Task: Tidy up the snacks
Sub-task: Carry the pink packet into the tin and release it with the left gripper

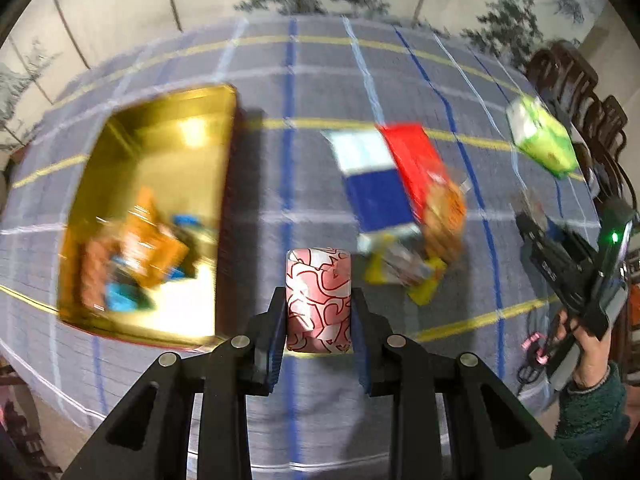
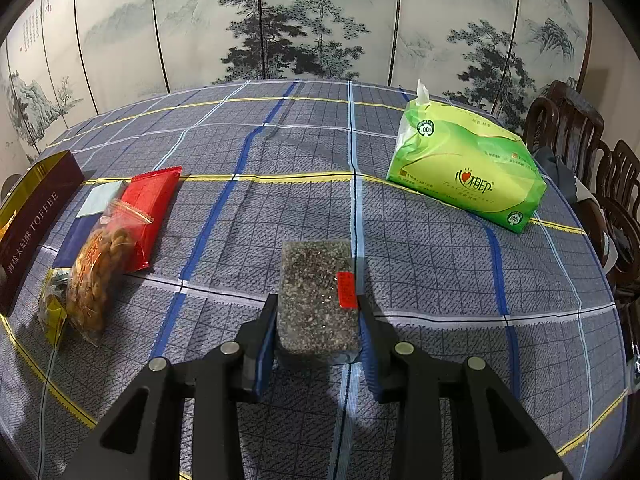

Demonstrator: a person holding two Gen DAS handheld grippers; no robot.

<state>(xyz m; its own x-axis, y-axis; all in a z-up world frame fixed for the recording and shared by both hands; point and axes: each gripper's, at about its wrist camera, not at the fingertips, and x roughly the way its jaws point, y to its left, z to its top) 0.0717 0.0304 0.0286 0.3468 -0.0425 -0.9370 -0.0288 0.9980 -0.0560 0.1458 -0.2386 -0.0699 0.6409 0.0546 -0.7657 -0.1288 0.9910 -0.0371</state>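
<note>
The left gripper (image 1: 319,312) is clamped on a small pink-and-white patterned wrapped snack (image 1: 319,298), pads pressing its two long sides, and holds it above the bench (image 1: 280,168), just right of the open gold tin box (image 1: 224,168). The tin already holds several orange, brown and blue packets at its near end; its far half looks bare. The wrapped piece looks light and fairly firm, with a glossy wrapper that could slip, so a hold across its middle suits it.

The right gripper (image 2: 318,320) is closed on a flat clear-wrapped block of dark speckled seed brittle (image 2: 318,292) with a red label, gripped by its near side edges. It seems stiff but brittle, likely to crack if squeezed hard or dropped.

More snacks lie in a heap on the checked cloth: a red foil packet (image 2: 154,204), a clear bag of brown twisted pastries (image 2: 94,268), a blue-and-white packet (image 1: 372,184) and a small yellow-wrapped piece (image 2: 54,316). A green plastic tissue pack (image 2: 468,168) sits far right, well apart. The tin's raised rim is the edge to clear. The middle of the bench is open; dark wooden chairs (image 2: 576,128) crowd the right edge.
</note>
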